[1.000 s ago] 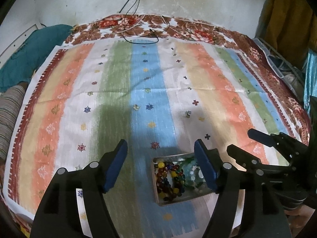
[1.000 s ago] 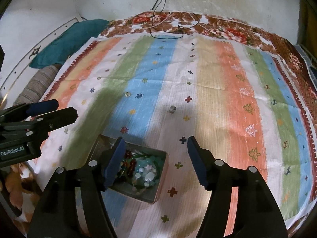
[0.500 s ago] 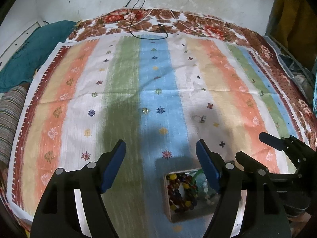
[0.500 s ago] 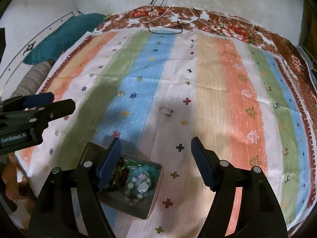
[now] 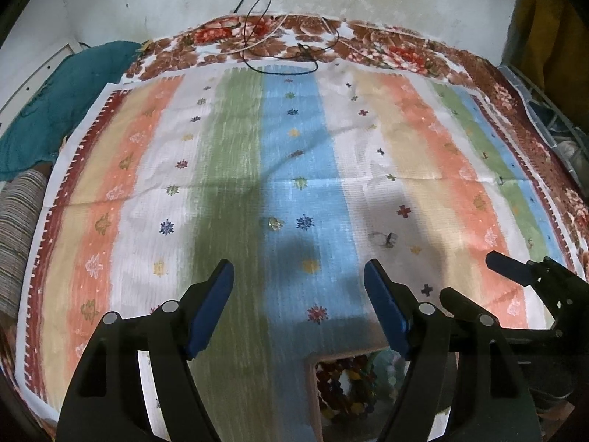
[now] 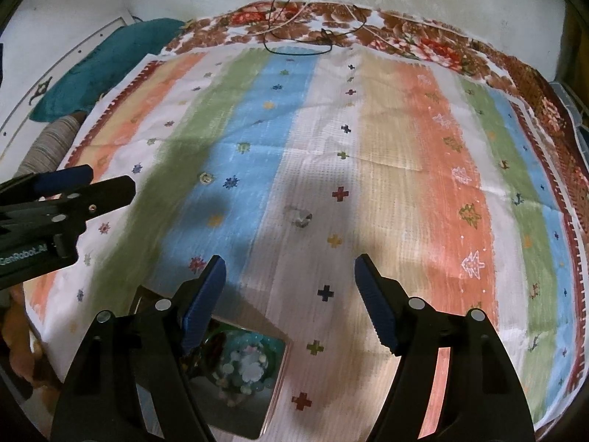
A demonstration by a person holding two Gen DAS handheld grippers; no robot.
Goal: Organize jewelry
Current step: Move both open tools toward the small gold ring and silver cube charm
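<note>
both grippers have drifted forward and a bit lower over the cloth [image 5: 416, 136] in the last second — the box [image 6: 274, 379] of beads has slid toward the bottom of both views, so they're clearly leaving it behind and heading out. left gripper [image 5: 300, 313] is spread wide with nothing between the blue pads. right gripper [image 6: 287, 302] has just been opening a touch more and it's empty too.

the loose bits are what they're after, i'd guess. a small gold piece [image 5: 275, 223] sits on the edge of the blue stripe, ahead of the left gripper, and a small silver piece [image 6: 301, 218] lies on the white stripe, ahead of the right one. they're well apart from each other and from the box. can't tell if they're rings or earrings, too small.

so nothing's picked up yet — looks like the approach for a two-handed grab, then back to the box. tiny flat things on soft cloth, could be fiddly to pinch.
</note>
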